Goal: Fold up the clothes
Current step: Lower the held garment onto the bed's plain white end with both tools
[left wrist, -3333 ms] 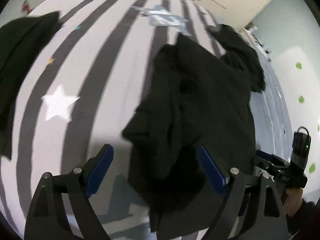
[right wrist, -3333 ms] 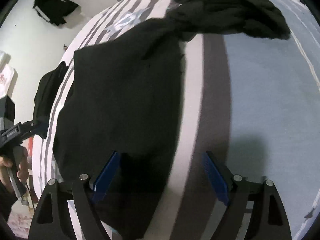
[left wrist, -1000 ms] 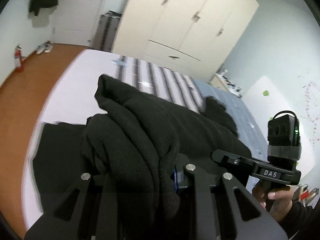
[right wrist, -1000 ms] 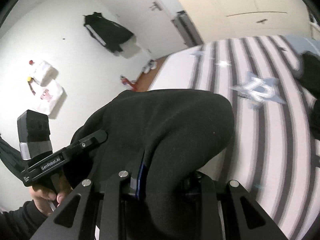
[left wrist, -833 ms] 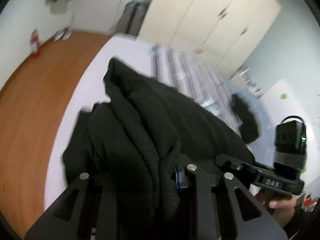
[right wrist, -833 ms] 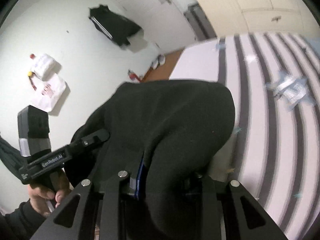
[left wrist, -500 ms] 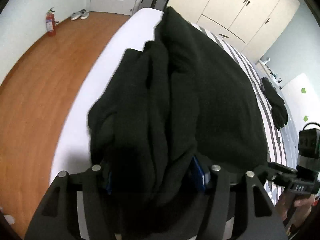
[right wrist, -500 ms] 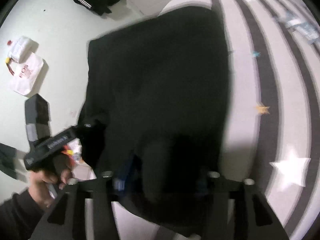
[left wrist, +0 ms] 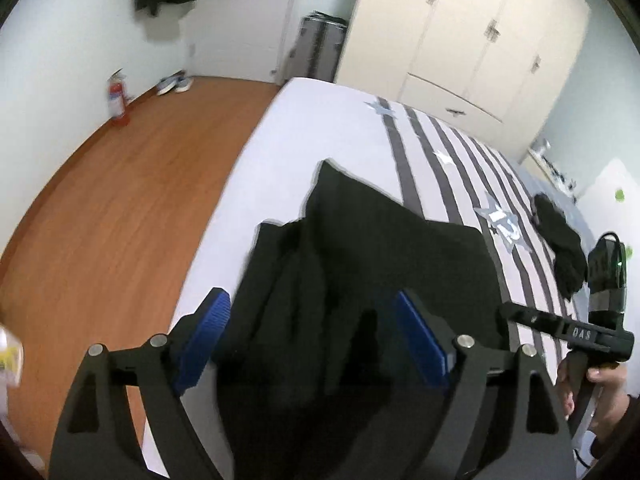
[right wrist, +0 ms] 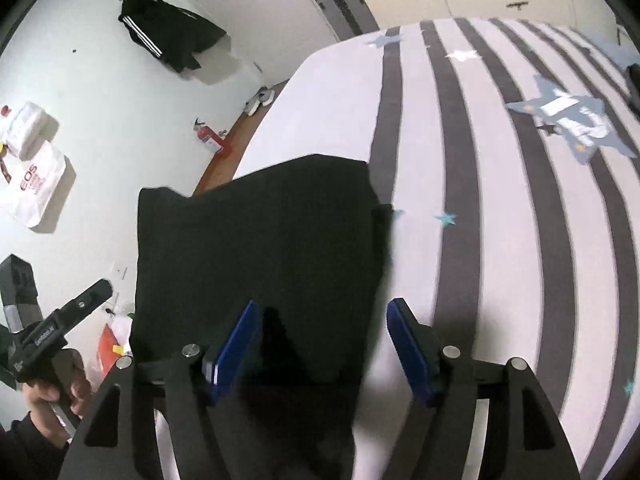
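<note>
A black garment (left wrist: 360,264) lies folded on the near left corner of the striped bed (left wrist: 344,120); it also shows in the right wrist view (right wrist: 256,248). My left gripper (left wrist: 316,332) is open and empty just above the garment's near edge. My right gripper (right wrist: 324,344) is open and empty over its near right edge. Each view shows the other gripper at its side. A second crumpled black garment (left wrist: 564,240) lies further along the bed on the right.
The wooden floor (left wrist: 112,208) runs along the bed's left edge. A red fire extinguisher (left wrist: 118,100) stands by the wall. White wardrobes (left wrist: 460,36) stand beyond the bed. A black jacket (right wrist: 168,36) hangs on the wall. Bags (right wrist: 32,176) hang at the left.
Both grippers were shut on the black garment and carried it to the bed's near left corner. They laid it down, opened, and now hang empty above it.
</note>
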{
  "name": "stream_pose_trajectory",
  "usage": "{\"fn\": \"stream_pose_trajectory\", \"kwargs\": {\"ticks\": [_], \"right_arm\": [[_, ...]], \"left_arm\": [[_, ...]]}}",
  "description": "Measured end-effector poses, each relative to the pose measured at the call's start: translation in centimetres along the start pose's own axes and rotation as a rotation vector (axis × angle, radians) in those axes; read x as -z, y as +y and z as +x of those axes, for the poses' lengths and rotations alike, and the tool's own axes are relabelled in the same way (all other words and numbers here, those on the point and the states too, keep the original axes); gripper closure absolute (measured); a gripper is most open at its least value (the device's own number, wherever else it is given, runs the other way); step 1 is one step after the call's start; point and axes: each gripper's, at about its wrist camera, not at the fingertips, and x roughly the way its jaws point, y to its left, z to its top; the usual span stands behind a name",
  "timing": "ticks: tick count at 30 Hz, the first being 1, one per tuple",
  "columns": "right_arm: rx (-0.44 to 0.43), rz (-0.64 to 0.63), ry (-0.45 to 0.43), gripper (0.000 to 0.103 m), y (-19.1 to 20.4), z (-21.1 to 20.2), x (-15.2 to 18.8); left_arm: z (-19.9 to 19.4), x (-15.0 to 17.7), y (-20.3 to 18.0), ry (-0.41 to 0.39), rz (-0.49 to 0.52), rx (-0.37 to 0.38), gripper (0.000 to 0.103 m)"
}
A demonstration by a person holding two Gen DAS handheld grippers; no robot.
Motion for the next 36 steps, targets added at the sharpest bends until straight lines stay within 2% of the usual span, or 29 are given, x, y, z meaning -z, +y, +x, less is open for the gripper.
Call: {"fn": "stream_pose_trajectory", "kwargs": {"ticks": [3, 5, 6, 7, 8, 9, 10, 11, 13, 15, 16, 19, 21, 24, 26, 27, 28, 29, 31, 32, 34, 36], "right_arm": [[-0.012, -0.007, 0.031, 0.038, 0.8, 1.4, -0.3], [-0.025, -0.004, 0.032, 0.037, 0.6, 2.1, -0.4], [-0.025, 0.002, 0.031, 0.033, 0.5, 2.5, -0.5], [-0.029, 0.006, 0.029, 0.033, 0.3, 2.7, -0.7], [-0.035, 0.004, 0.026, 0.032, 0.2, 2.9, -0.8], [-0.038, 0.001, 0.024, 0.032, 0.2, 3.2, -0.8], [-0.045, 0.001, 0.022, 0.036, 0.2, 3.2, -0.8], [-0.059, 0.005, 0.019, 0.039, 0.2, 3.1, -0.9], [-0.081, 0.014, 0.011, 0.053, 0.1, 2.7, -0.9], [-0.09, 0.02, -0.013, 0.07, 0.4, 1.4, -0.9], [-0.094, 0.02, -0.027, 0.073, 0.8, 0.8, -1.0], [-0.106, 0.011, -0.07, 0.075, 2.4, -0.8, -2.0], [-0.114, 0.005, -0.098, 0.075, 3.5, -1.8, -2.7], [-0.077, -0.002, -0.092, 0.075, 4.5, -0.8, -4.4], [-0.016, 0.007, -0.045, 0.069, 4.1, 1.7, -5.0], [0.028, 0.018, -0.009, 0.066, 3.5, 3.4, -5.2], [0.055, 0.028, 0.016, 0.061, 2.7, 4.8, -5.4], [0.063, 0.038, 0.027, 0.061, 1.8, 5.8, -5.6], [0.052, 0.046, 0.013, 0.048, 0.9, 5.4, -5.6], [0.042, 0.048, -0.001, 0.048, 0.6, 4.8, -5.6], [0.068, 0.008, -0.063, 0.048, 0.6, 2.6, -5.2], [0.102, -0.043, -0.15, 0.048, 1.4, -0.1, -4.6]], "left_arm": [[4.4, -0.7, -0.7, 0.075, 0.025, -0.009, 0.02], [5.7, -0.6, -0.8, 0.089, 0.025, 0.046, 0.021], [6.0, -0.5, -0.9, 0.087, 0.03, 0.072, 0.031], [6.2, -0.4, -1.2, 0.081, 0.047, 0.086, 0.048], [6.1, -0.3, -1.4, 0.07, 0.072, 0.081, 0.055], [5.8, -0.3, -1.3, 0.064, 0.075, 0.081, 0.069], [5.3, -0.4, -1.0, 0.06, 0.065, 0.095, 0.08], [4.9, -0.5, -0.6, 0.056, 0.056, 0.107, 0.082], [3.9, -0.9, -0.3, 0.041, 0.051, 0.126, 0.087], [2.3, -1.5, -0.5, 0.012, 0.078, 0.135, 0.088], [1.7, -2.0, -0.4, 0.0, 0.082, 0.138, 0.088], [0.6, -3.8, 0.9, -0.019, 0.052, 0.137, 0.088], [0.6, -4.6, 2.3, -0.013, 0.031, 0.104, 0.088], [3.4, -5.0, 3.1, 0.03, 0.02, 0.037, 0.081], [7.2, -4.0, 3.4, 0.124, 0.008, 0.004, 0.065], [8.4, -3.7, 3.5, 0.143, 0.0, -0.007, 0.058], [8.5, -3.5, 3.6, 0.126, -0.009, -0.009, 0.055], [8.4, -3.5, 3.8, 0.117, -0.03, -0.007, 0.052], [7.3, -3.8, 4.3, 0.112, -0.095, 0.011, 0.051], [6.0, -3.9, 4.4, 0.086, -0.099, 0.01, 0.051], [3.0, -3.8, 4.1, -0.003, -0.058, -0.02, 0.051], [0.7, -3.2, 2.8, -0.058, 0.039, -0.042, 0.052]]}}
